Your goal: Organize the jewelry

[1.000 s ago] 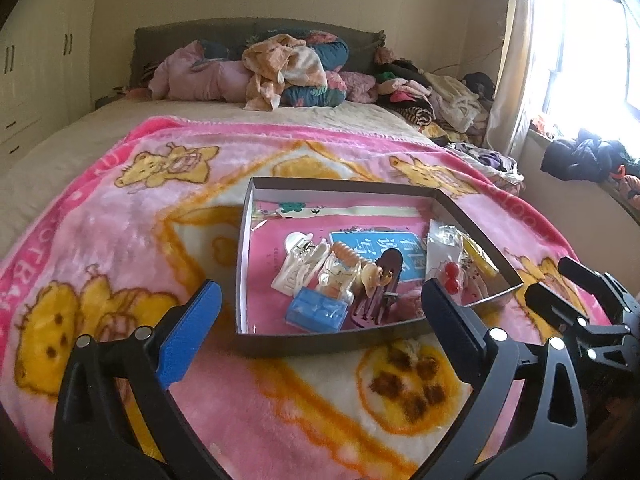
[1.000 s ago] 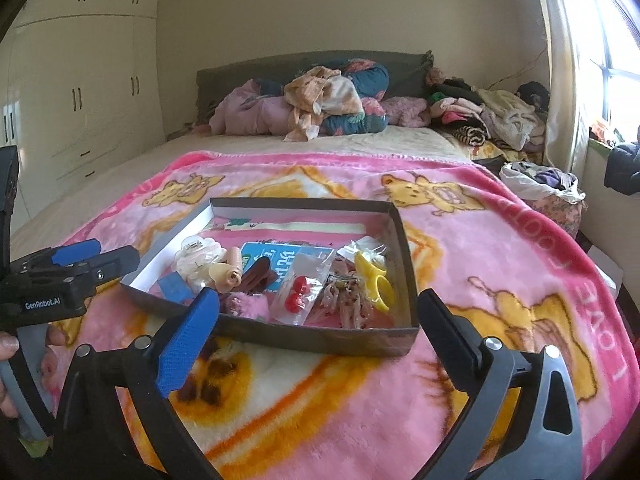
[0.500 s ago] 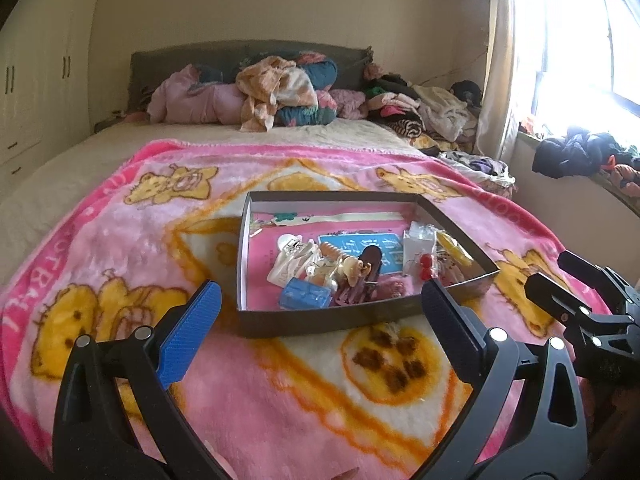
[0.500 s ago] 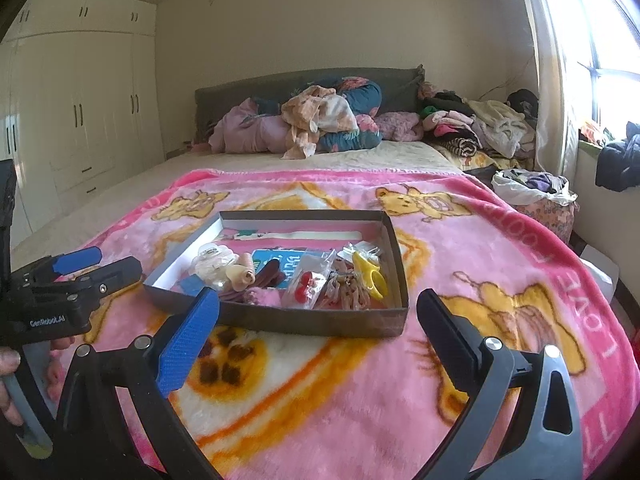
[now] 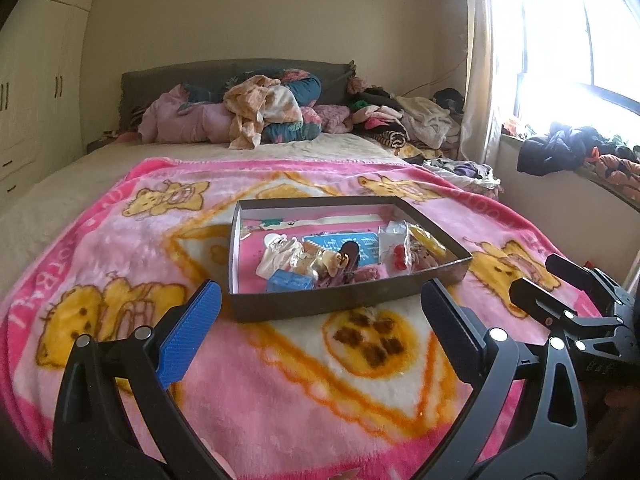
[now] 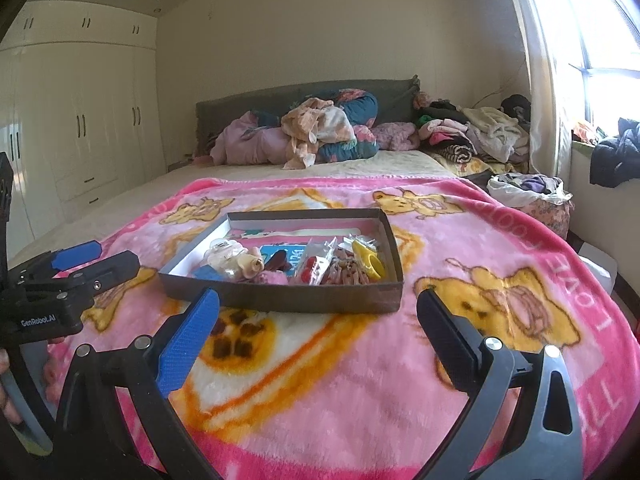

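I have both tools hanging short of the tray (image 5: pixel 340 304), which sits about mid-blanket (image 5: pixel 280 392) with one long side wall facing me. The left gripper (image 5: pixel 320 336) has its jaws spread wide and empty, and so does the right gripper (image 6: pixel 316 336). The jewelry is all inside the tray, heaped toward its near wall: a blue box (image 5: pixel 289 281) at the near-left, a pale clip bundle (image 5: pixel 276 254) just behind it, a clear packet with red beads (image 6: pixel 314 266) and a yellow piece (image 6: pixel 369 261) toward the right wall. From my right tool the near wall lies straight ahead, so I judge that hand slightly better lined up for the right-hand pile (the left suits the blue box). I can't quite tell which pieces are tangled together.
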### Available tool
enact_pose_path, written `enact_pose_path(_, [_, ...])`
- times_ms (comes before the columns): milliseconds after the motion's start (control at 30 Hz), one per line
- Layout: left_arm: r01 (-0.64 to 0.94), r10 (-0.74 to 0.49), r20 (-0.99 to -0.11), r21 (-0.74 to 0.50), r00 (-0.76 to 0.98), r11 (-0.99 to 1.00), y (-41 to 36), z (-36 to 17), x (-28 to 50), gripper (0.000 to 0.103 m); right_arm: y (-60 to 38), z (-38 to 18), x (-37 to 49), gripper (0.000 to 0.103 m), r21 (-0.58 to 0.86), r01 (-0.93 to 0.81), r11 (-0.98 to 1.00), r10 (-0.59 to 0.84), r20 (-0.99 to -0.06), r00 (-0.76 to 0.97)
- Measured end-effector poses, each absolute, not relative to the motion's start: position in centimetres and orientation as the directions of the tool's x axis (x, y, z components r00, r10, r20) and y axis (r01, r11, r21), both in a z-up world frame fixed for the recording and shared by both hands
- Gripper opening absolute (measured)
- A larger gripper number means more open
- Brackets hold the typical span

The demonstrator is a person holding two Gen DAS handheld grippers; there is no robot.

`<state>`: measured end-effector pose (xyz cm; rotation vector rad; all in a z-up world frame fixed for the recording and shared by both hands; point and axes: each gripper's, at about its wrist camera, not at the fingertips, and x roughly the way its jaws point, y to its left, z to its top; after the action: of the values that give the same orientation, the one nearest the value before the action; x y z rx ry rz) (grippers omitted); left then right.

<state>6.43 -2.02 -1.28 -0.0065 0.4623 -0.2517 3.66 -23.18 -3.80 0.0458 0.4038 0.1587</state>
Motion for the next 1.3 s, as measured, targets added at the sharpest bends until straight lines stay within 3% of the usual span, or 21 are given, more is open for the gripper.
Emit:
enact_pose_path(600, [0.191, -0.186, -0.380, -0.026, 0.906, 0.981, -3.5, -3.3, 3.7, 0.092, -23.2, -5.0, 0.1, 0.097, 0.016, -0.128, 0.992, 0.129, -0.223, 0.966])
enact_pose_path(1300, [0.174, -0.179, -0.350, -0.048, 0.920, 0.984, -2.4, -3.9, 4.0, 0.092, -23.2, -6.3, 0.8, 0.097, 0.025, -0.113, 0.993, 0.115, -0.189, 0.975])
